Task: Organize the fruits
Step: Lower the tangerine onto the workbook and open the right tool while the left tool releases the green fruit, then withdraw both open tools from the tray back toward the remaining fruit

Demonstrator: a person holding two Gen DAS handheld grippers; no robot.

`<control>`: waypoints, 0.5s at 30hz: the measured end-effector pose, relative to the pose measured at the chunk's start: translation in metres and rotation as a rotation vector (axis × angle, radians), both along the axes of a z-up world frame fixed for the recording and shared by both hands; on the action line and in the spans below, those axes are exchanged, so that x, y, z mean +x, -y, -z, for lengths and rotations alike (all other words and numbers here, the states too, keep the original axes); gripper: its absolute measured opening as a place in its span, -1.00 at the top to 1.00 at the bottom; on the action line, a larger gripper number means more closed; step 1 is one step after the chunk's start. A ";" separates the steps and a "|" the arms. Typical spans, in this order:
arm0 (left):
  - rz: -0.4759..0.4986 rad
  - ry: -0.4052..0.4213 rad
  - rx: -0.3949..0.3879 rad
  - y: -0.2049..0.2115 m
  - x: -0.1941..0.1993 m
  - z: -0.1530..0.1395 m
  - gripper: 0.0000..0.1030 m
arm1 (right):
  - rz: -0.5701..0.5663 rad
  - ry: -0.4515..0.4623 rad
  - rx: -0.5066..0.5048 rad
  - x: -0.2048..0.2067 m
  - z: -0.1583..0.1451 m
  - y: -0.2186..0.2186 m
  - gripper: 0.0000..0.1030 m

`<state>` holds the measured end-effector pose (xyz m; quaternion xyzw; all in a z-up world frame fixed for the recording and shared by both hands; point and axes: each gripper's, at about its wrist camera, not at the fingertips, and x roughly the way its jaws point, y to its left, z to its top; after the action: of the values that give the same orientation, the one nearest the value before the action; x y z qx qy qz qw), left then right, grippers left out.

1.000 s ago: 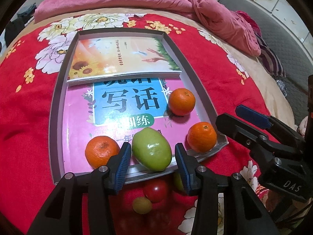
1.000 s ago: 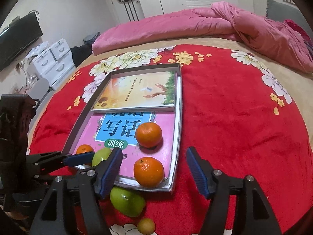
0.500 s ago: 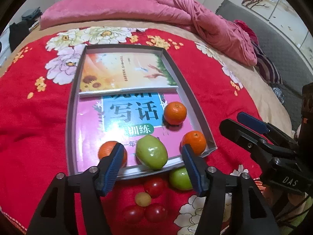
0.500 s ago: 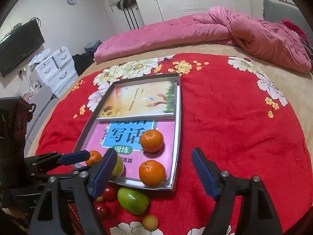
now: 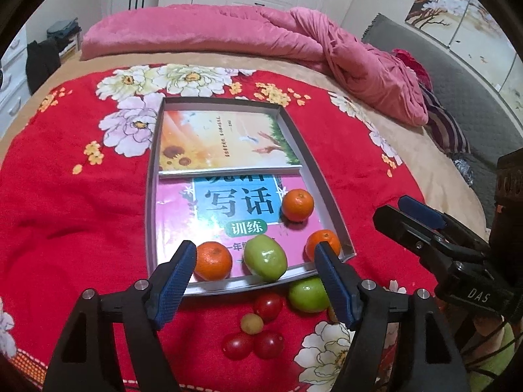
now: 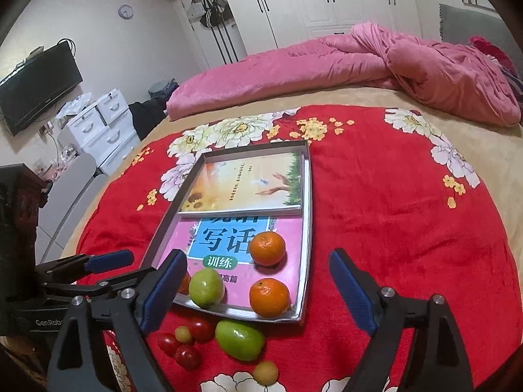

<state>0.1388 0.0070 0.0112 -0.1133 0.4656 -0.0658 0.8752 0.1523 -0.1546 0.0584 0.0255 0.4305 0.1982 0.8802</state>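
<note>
A grey tray holding two books lies on a red flowered cloth. On the pink book sit three oranges and a green fruit. A second green fruit, three cherry tomatoes and small yellow-green fruits lie on the cloth before the tray. My left gripper is open and empty above the tray's near edge. My right gripper is open and empty, also seen in the left wrist view. The tray and loose green fruit show in the right wrist view.
A pink quilt lies bunched across the far side of the bed. A grey cushion stands at the right. White drawers and a television stand to the left of the bed.
Both grippers have pulled back and up from the tray. The left jaws have opened wider and left the green fruit on the pink book. More loose fruit shows in front.
</note>
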 end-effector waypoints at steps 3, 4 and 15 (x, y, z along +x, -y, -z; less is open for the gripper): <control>0.004 0.013 0.005 -0.002 -0.004 -0.005 -0.48 | -0.001 0.010 -0.002 -0.001 -0.004 -0.001 -0.72; 0.010 0.023 0.012 -0.001 -0.006 -0.007 -0.48 | -0.001 0.014 -0.001 -0.002 -0.006 -0.001 -0.72; -0.008 0.041 0.031 -0.012 -0.023 -0.015 -0.49 | -0.028 0.038 -0.012 -0.017 -0.015 -0.006 -0.73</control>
<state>0.1159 0.0188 0.0267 -0.1002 0.4481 -0.0575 0.8865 0.1350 -0.1485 0.0739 0.0105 0.4153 0.2083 0.8855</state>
